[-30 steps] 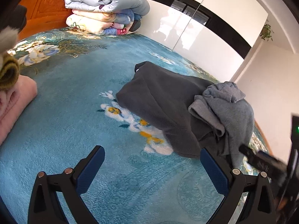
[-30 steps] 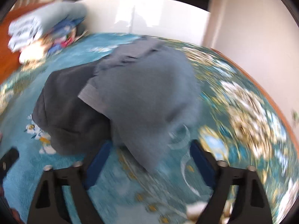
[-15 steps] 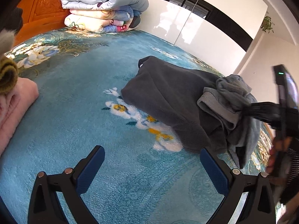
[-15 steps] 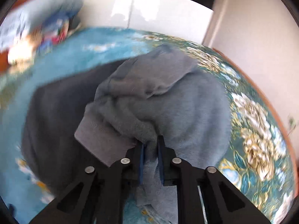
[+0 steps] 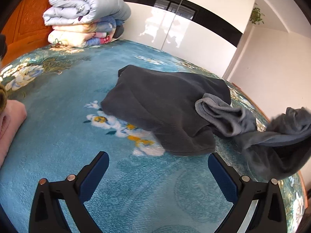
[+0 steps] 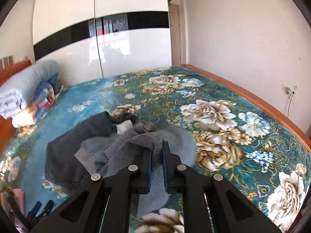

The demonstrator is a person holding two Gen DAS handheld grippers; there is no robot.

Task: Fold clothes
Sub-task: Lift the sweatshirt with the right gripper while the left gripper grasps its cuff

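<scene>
— Fleece, is it, that light grey garment (image 6: 124, 151)?
— Yes, soft and crumpled; the right gripper (image 6: 157, 156) pinches a fold, lifting it off the dark grey garment (image 5: 165, 104), which lies rumpled on the bed (image 5: 58, 136).
— Left gripper (image 5: 158, 171)?
— Fingers spread wide over plush floral bedding.

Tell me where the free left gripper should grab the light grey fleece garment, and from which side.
Left gripper is open. Grip the light grey fleece garment at its rolled, ribbed hem, coming from the left: that thick edge lies exposed atop the dark grey garment, opposite the right gripper's hold.
</scene>
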